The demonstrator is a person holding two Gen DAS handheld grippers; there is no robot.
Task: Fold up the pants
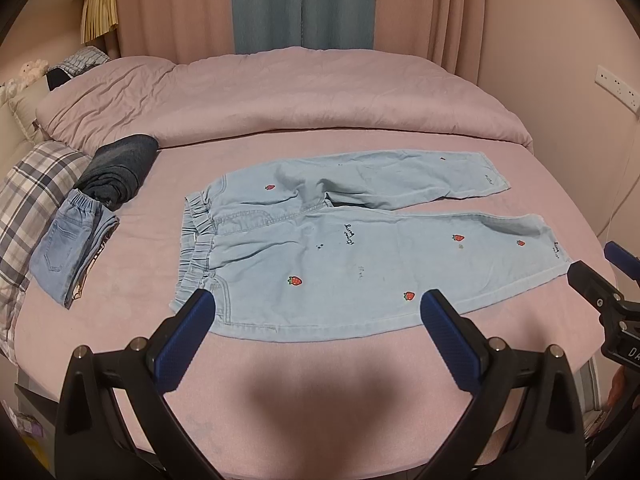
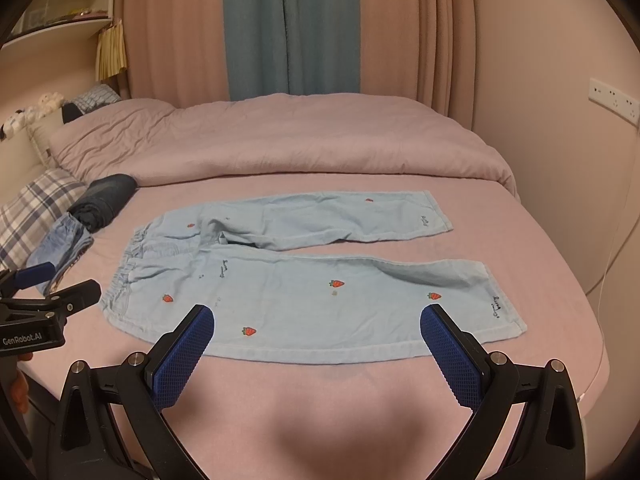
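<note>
Pants (image 1: 320,248) look light, soft denim; I'd pinch waistband and cuff. Both grippers, left (image 1: 318,312) and right (image 2: 316,326), spread wide, empty.

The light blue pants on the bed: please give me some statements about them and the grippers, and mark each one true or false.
1. The light blue pants lie spread flat, both legs unfolded. True.
2. The left gripper is shut on the waistband. False: its jaws stand wide open and hold nothing.
3. The waistband is on the left side in both views. True.
4. The right gripper holds a leg hem. False: it is open and holds nothing.
5. Folded clothes lie left of the pants. True.
</note>
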